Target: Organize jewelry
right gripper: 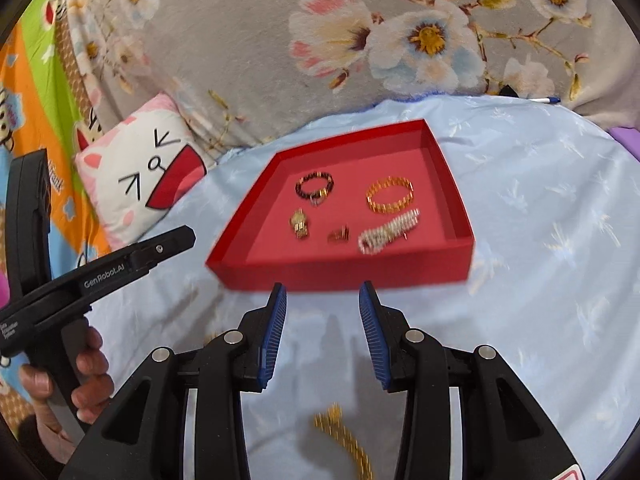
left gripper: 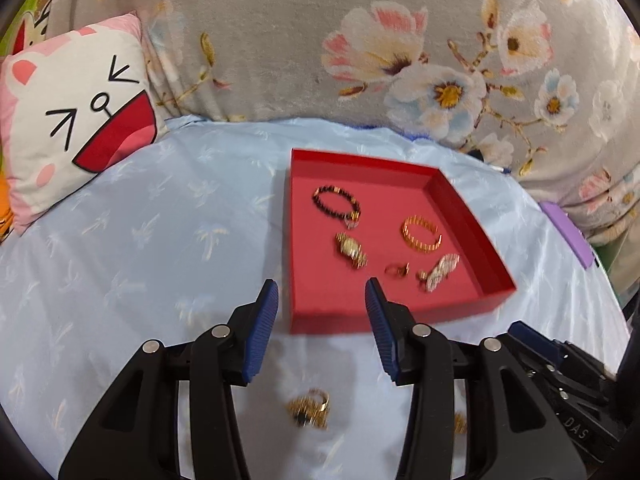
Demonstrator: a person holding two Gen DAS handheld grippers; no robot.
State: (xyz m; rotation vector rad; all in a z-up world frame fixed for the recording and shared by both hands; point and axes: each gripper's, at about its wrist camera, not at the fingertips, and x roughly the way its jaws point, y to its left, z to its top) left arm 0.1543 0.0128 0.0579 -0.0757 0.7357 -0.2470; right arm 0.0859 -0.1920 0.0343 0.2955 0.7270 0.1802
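left gripper (left gripper: 322,292) jaws spread and holding nothing, low centre of the left wrist view, over a gold ring (left gripper: 310,408) lying on the light blue cloth (left gripper: 140,240) just short of the red tray (left gripper: 384,312). right gripper (right gripper: 322,294) likewise spread and holding nothing, with a gold chain (right gripper: 346,440) on the cloth at bottom centre. tray at frame centre holds a dark bead bracelet (right gripper: 314,186), gold bangle (right gripper: 390,196), silver bracelet (right gripper: 388,232) and small gold pieces.

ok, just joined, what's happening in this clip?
A person holds two claws, both open and empty, over a light blue cloth. The shallow red tray already holds five jewelry pieces, including a dark beaded bracelet. A gold ring with dark stone under the left claw and a gold chain under the right claw remain outside.
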